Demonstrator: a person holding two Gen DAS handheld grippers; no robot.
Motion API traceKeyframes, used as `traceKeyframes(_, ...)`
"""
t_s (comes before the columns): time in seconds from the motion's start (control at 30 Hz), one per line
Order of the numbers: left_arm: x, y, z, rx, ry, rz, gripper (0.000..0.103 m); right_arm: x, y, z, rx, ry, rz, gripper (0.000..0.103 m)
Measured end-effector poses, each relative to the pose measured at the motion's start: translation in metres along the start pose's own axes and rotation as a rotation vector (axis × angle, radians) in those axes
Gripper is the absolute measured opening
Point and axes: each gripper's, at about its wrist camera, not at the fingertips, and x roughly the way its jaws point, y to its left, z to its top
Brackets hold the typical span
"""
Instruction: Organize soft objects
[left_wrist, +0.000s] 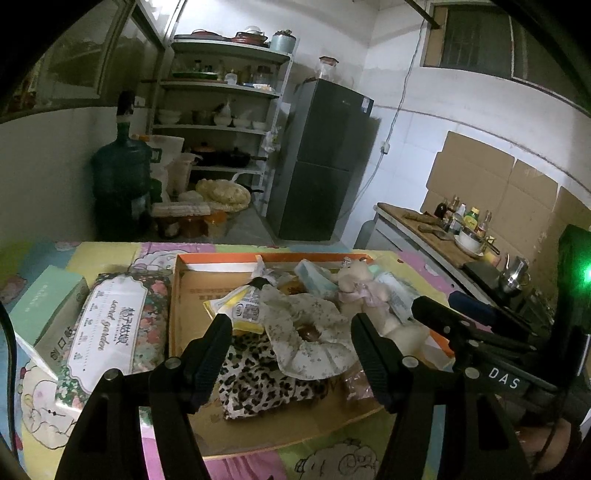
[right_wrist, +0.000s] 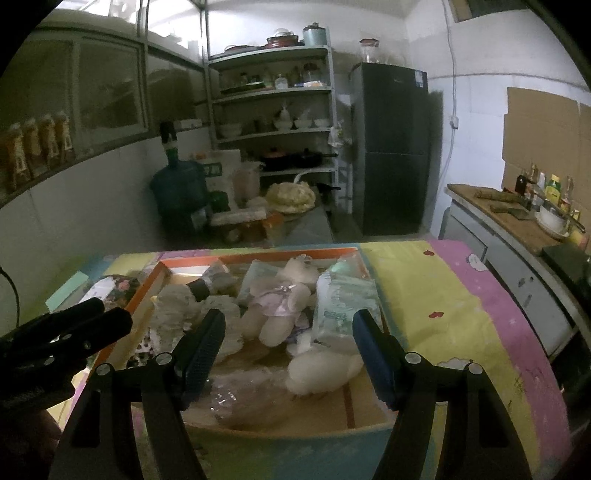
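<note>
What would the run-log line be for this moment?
left gripper: open, empty | right gripper: open, empty | both above cardboard tray | teddy bear, floral scrunchie, leopard cloth: in tray

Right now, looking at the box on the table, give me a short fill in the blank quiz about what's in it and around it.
1. The soft things lie piled in a shallow ____ box with an orange rim.
2. The teddy bear wears a ____ bow.
3. The cloth at the near end of the pile has a ____ print.
4. The left gripper and the right gripper both hover over the pile with jaws ____.

Missing words: cardboard; pink; leopard; open
</note>
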Motion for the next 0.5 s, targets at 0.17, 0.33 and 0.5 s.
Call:
traceKeyframes(0.17, -0.008, 0.005, -0.001, -0.003, -0.010, 0.001, 0.066, -0.006, 0.008, 0.000, -0.006, -0.006, 0.003, 0.073)
traceKeyframes(0.33, -0.018, 0.009, -0.002, -0.004, -0.020, 0.008, 0.066, -0.012, 0.015, 0.000, -0.009, -0.012, 0.010, 0.073)
traceKeyframes(0.5, -0.028, 0.015, -0.005, -0.006, -0.028, 0.015, 0.066, -0.018, 0.024, -0.002, -0.006, -0.017, 0.023, 0.073)
